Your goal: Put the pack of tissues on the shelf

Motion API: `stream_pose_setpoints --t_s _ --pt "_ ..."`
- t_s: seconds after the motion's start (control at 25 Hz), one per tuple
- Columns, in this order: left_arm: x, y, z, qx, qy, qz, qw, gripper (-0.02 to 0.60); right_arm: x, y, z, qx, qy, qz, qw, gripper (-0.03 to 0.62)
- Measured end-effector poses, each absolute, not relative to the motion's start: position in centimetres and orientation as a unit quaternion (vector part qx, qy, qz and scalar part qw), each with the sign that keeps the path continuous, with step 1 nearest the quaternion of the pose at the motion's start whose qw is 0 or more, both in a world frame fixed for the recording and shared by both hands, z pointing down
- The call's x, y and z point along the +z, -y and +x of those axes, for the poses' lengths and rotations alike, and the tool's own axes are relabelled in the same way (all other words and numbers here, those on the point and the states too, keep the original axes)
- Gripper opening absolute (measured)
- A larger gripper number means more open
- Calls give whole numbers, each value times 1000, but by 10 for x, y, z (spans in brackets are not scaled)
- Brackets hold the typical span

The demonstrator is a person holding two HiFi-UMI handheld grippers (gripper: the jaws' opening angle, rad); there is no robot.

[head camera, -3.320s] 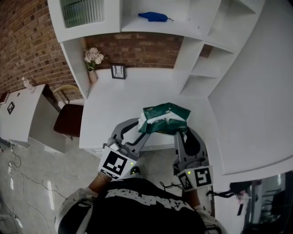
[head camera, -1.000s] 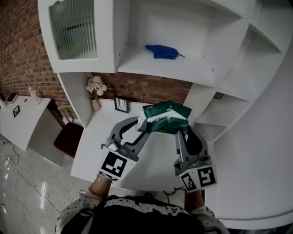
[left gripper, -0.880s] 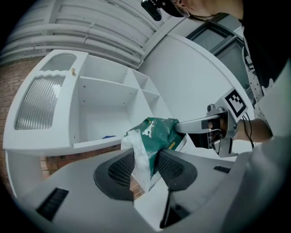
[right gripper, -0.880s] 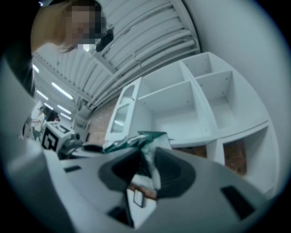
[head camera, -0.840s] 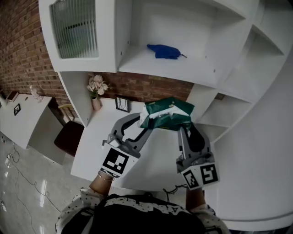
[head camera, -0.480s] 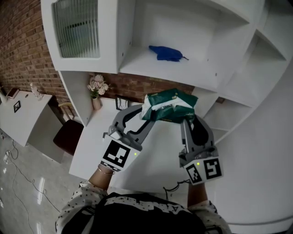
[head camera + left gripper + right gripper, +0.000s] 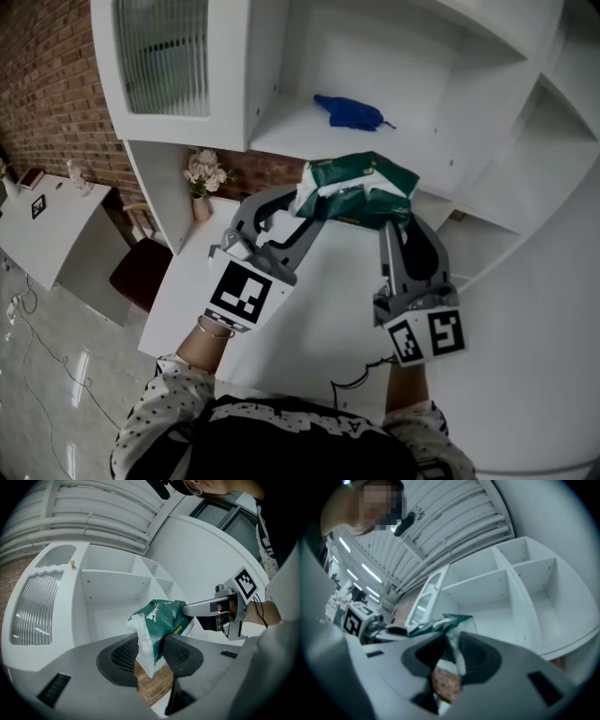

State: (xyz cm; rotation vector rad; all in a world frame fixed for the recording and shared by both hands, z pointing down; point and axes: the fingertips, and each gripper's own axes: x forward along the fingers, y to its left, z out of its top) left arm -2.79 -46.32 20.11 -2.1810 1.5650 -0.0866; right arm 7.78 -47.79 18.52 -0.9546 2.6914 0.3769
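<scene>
Pack of tissues (image 7: 356, 187): green wrapper, held in the air just in front of the shelf (image 7: 291, 136) edge.
Left gripper (image 7: 298, 202): jaws pinching the pack's white end.
Right gripper (image 7: 401, 223): jaws pinching the pack's opposite end.
Blue item (image 7: 349, 111): lying on the shelf, behind the pack.

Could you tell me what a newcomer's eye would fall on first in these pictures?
A crinkly green-and-white plastic pack of tissues hangs in mid-air, the left gripper and the right gripper each clamped on one end. Just beyond it, a blue object lies on the open white shelf.
</scene>
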Motion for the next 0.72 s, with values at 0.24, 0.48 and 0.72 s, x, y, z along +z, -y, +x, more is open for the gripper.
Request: stream_pose_setpoints --t_s 0.24,0.48,0.72 --pt "177 478 -37 -36 -570 -785 241 175 161 494 69 135 -927 -323 137 126" --pt "150 495 -47 -35 -574 -780 247 175 135 509 59 147 -926 -321 134 126" --pt "144 506 -46 -50 -572 -775 262 175 135 522 61 138 -925 -325 140 126"
